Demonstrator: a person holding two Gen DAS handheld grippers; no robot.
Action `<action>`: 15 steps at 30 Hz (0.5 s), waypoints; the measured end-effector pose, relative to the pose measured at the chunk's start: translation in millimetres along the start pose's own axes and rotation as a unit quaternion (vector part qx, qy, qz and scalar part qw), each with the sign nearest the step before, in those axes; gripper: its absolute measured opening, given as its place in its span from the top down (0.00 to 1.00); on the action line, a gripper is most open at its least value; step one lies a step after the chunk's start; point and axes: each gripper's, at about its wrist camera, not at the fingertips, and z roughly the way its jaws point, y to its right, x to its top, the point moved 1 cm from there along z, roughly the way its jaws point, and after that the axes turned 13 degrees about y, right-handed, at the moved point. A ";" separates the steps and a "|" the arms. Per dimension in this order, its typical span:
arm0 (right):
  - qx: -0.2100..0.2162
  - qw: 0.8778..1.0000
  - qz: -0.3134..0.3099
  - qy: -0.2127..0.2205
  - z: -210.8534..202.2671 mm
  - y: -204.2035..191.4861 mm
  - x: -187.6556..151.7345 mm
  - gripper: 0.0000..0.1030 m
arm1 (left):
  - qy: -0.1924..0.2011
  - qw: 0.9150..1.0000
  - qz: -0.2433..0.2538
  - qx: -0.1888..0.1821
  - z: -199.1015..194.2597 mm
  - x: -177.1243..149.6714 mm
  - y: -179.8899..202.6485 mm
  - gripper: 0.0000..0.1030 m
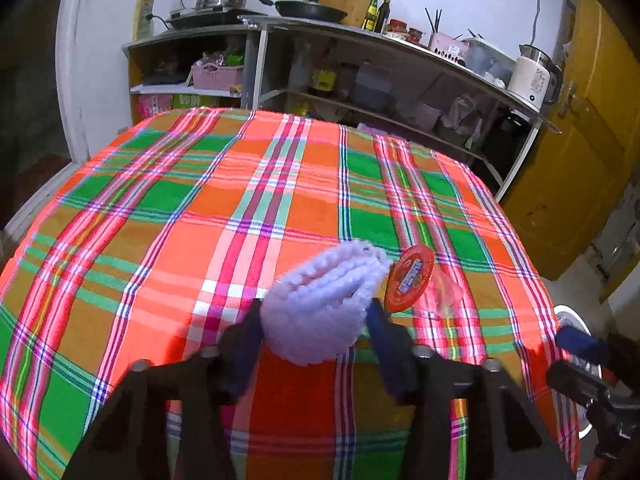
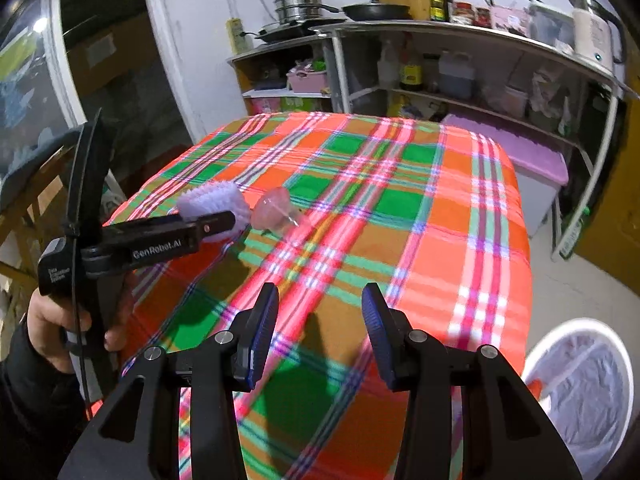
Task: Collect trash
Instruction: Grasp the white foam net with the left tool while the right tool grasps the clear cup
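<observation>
A hand (image 2: 60, 320) holds the left gripper (image 1: 314, 312), its fingers seemingly pressing a white foam net (image 1: 324, 300) over the plaid tablecloth (image 1: 200, 208); beside it lies a clear jelly cup (image 1: 416, 280); the right gripper (image 2: 320, 312) hangs spread and empty; a lined bin (image 2: 580, 380) stands rightmost.

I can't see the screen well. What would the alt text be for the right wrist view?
An open, empty right claw hovers over a bright plaid tablecloth. Further left, the left claw grips a white foam net beside a clear plastic cup; a lined trash bin stands lower right.
</observation>
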 end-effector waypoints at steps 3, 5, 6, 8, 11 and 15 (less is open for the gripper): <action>0.009 1.000 -0.014 0.001 15.2 -1.4 8.8 0.57 | 0.003 1.000 -0.002 0.001 -0.1 0.2 -3.3 0.69; 0.012 1.000 -0.025 -0.001 26.4 -3.1 12.9 0.57 | 0.006 1.000 -0.003 -0.002 -3.9 0.4 -4.9 0.72; 0.015 0.999 -0.031 -0.004 33.4 -4.2 15.1 0.57 | 0.006 1.000 -0.005 -0.004 -5.9 0.3 -5.6 0.73; 0.021 0.999 -0.042 -0.009 44.7 -6.2 17.1 0.57 | 0.008 1.000 -0.010 -0.009 -10.9 -1.0 -8.3 0.74; 0.032 0.997 -0.062 -0.020 65.9 -10.5 19.7 0.57 | 0.009 1.000 -0.013 -0.012 -18.1 -4.1 -11.7 0.74; 0.045 0.995 -0.079 -0.035 85.6 -13.8 20.7 0.57 | 0.011 1.000 -0.016 -0.016 -25.2 -6.5 -15.7 0.74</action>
